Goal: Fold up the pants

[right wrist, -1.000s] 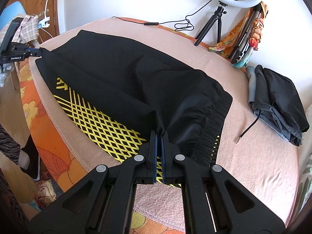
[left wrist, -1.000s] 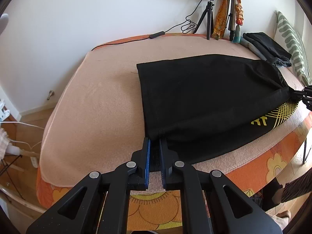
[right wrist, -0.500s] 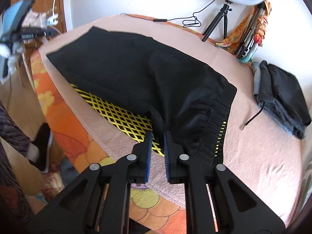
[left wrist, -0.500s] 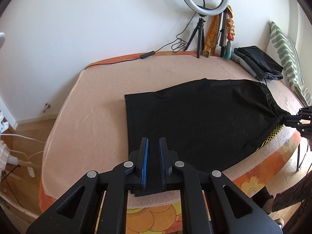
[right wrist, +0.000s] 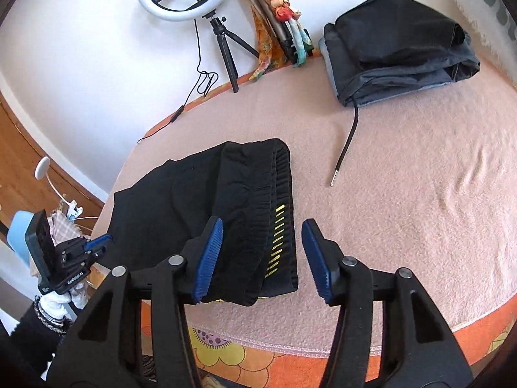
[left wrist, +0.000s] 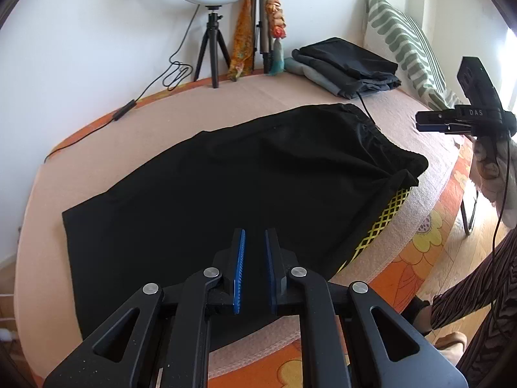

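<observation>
I have the pants (left wrist: 245, 187) lying folded lengthwise on the bed (right wrist: 404, 200). My left gripper (left wrist: 255, 242) and right gripper (right wrist: 261, 252) both gape empty. Next, I'd grab the waistband at 12 o'clock for the crosswise fold.

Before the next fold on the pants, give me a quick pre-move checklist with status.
1. Left gripper free of cloth: ok, jaws slightly apart with nothing between them.
2. Right gripper free of cloth: ok, jaws wide apart over the waistband end.
3. Pants folded lengthwise, one leg over the other: ok, though yellow lattice print peeks out along the near edge, so edges are not flush.
4. Pants fully on the blanket: cannot tell, the near edge runs close to the bed edge.
5. Loose cord from the stack of folded clothes clear of the pants: ok, apart.
</observation>
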Available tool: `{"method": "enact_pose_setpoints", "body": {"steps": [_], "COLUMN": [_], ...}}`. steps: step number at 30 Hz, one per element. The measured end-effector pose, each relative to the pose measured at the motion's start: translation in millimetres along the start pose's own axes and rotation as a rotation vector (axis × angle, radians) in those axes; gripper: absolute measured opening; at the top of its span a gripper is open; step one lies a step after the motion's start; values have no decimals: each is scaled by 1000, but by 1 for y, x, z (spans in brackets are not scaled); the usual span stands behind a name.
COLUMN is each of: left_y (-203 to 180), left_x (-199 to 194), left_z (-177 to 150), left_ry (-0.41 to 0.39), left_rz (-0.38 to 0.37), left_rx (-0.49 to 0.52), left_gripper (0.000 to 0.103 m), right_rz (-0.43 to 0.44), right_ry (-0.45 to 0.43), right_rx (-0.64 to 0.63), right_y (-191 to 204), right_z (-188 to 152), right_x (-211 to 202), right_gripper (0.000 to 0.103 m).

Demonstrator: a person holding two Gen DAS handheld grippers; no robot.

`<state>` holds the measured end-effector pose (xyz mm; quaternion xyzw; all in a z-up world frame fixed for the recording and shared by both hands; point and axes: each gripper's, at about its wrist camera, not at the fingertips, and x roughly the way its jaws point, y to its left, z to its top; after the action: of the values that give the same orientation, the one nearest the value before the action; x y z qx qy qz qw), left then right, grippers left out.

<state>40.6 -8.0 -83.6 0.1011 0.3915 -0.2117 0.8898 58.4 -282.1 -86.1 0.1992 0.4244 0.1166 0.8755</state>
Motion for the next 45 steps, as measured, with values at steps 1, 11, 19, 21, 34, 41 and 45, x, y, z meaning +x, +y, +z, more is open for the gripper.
{"method": "enact_pose_setpoints", "body": {"steps": [1,11,19,21,34,41,45], "left_y": [-6,-37,-39,-36,-41,-40,-25], "left_x": [4,36,43,44,41,34,18], "left_z": [1,-5,-6,-6,-12,-13,-12], "left_ry": [6,83,92,93,81,94,64], "left_rz": [-7,-56,-67,-75,-63,-65,-60], "left_rx": [20,108,96,82,108,104,33], "left_gripper": [11,11,11,11,11,19,25], "right_rz": [19,119,89,60,-225,-276,-252], "right_ry": [20,145,194,203,224,113,53], "right_rx": [21,130,37,-7,-315,-331,-339], "right_y": [-2,-8,13,21,38,48,66], "right_z": [-1,-30,-36,-35,-23,-16,-8], "right_x": [5,18,28,34,27,6,1], "right_gripper": [45,43,37,11,8,14,20]}}
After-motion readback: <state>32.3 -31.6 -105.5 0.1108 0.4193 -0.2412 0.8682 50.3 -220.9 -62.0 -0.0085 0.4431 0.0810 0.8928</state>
